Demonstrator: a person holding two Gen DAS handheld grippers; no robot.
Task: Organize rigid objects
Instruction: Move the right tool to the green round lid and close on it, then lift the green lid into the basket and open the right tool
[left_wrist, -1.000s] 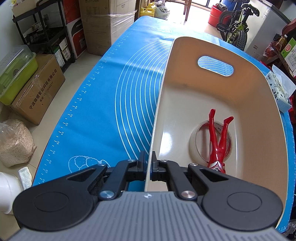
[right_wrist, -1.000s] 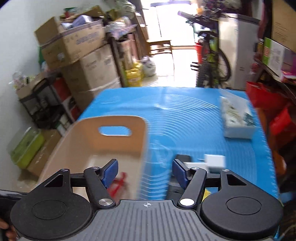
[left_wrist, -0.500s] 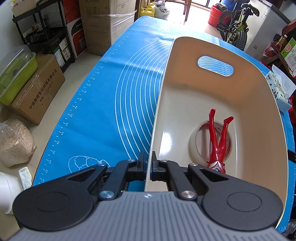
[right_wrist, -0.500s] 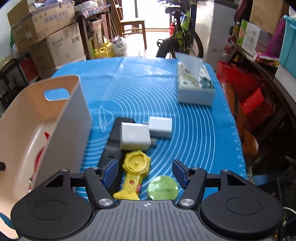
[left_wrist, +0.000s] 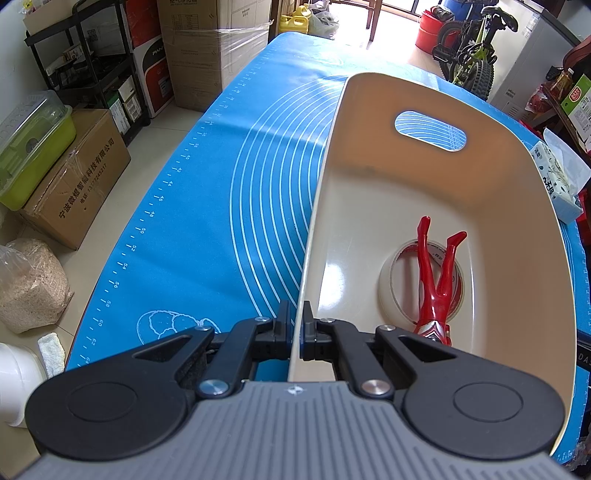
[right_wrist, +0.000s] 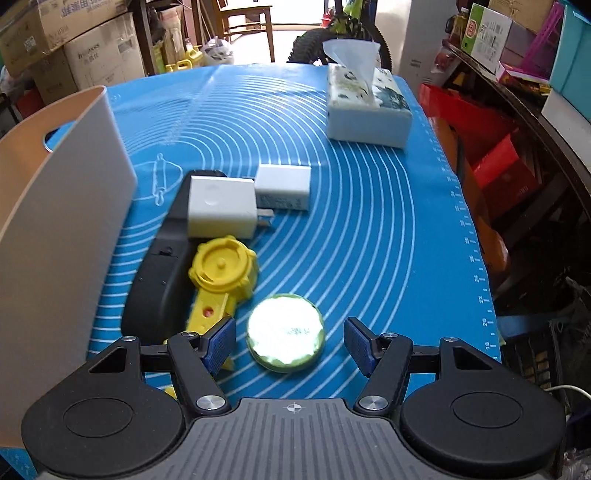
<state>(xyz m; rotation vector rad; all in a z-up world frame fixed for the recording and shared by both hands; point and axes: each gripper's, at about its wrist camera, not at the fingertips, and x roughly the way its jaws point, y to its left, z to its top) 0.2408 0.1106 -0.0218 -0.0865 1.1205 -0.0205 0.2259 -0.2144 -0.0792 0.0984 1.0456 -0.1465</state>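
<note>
My left gripper (left_wrist: 296, 334) is shut on the near rim of a cream plastic bin (left_wrist: 317, 206). Inside the bin lie a red toy figure (left_wrist: 437, 284) and a roll of tape (left_wrist: 391, 291) under it. My right gripper (right_wrist: 290, 341) is open just above the blue mat, and a round green tin (right_wrist: 286, 332) lies between its fingers, untouched. Left of the tin lie a yellow toy (right_wrist: 221, 277), a black remote-like device (right_wrist: 162, 280) and two white chargers (right_wrist: 221, 212) (right_wrist: 283, 186). The bin's outer wall (right_wrist: 62, 221) stands at the left of the right wrist view.
A tissue box (right_wrist: 365, 107) sits at the far right of the blue mat (right_wrist: 369, 229). Cardboard boxes (left_wrist: 74, 177), shelves and a bicycle (left_wrist: 472, 55) surround the table. The mat's right edge drops off toward red boxes (right_wrist: 498, 170) on the floor.
My right gripper swung right from over the bin and came down over the loose items, so the green tin now lies between its open fingers. The left gripper kept still on the bin rim.
</note>
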